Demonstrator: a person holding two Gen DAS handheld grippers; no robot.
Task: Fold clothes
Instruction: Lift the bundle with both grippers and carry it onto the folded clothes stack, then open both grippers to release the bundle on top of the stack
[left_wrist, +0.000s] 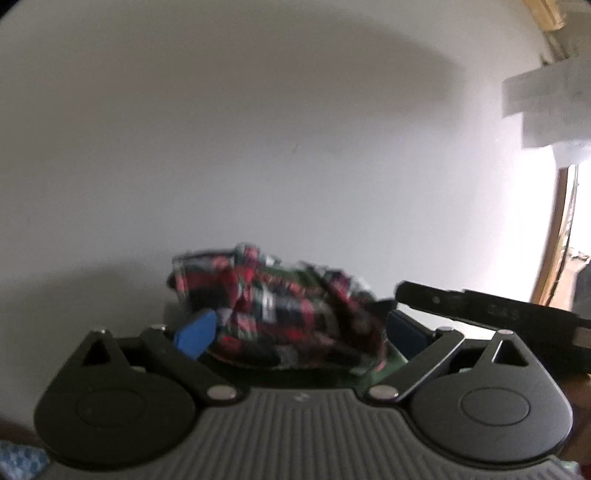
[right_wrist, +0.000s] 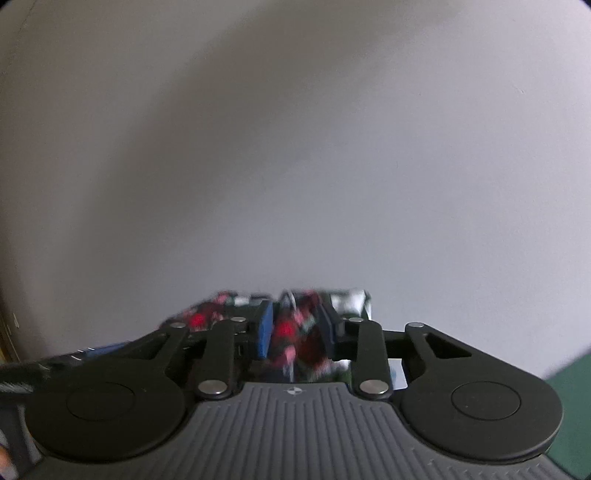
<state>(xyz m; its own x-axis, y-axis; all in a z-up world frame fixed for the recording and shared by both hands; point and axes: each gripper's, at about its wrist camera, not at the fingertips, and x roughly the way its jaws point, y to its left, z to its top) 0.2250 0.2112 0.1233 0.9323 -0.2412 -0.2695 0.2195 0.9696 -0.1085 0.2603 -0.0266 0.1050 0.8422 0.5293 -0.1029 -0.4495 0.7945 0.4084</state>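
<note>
A bunched plaid garment in red, green and white is lifted in front of a white wall. In the left wrist view my left gripper stands wide open. Its blue pads flank the bundle and the cloth sits loosely between them. The black body of the right gripper reaches in from the right, level with the bundle. In the right wrist view my right gripper has its jaws close together, pinching a fold of the plaid garment. More of the cloth shows beyond both fingers. The picture is blurred.
A plain white wall fills both views. At the right of the left wrist view are a white ledge and a wooden door frame. A green surface shows at the lower right of the right wrist view.
</note>
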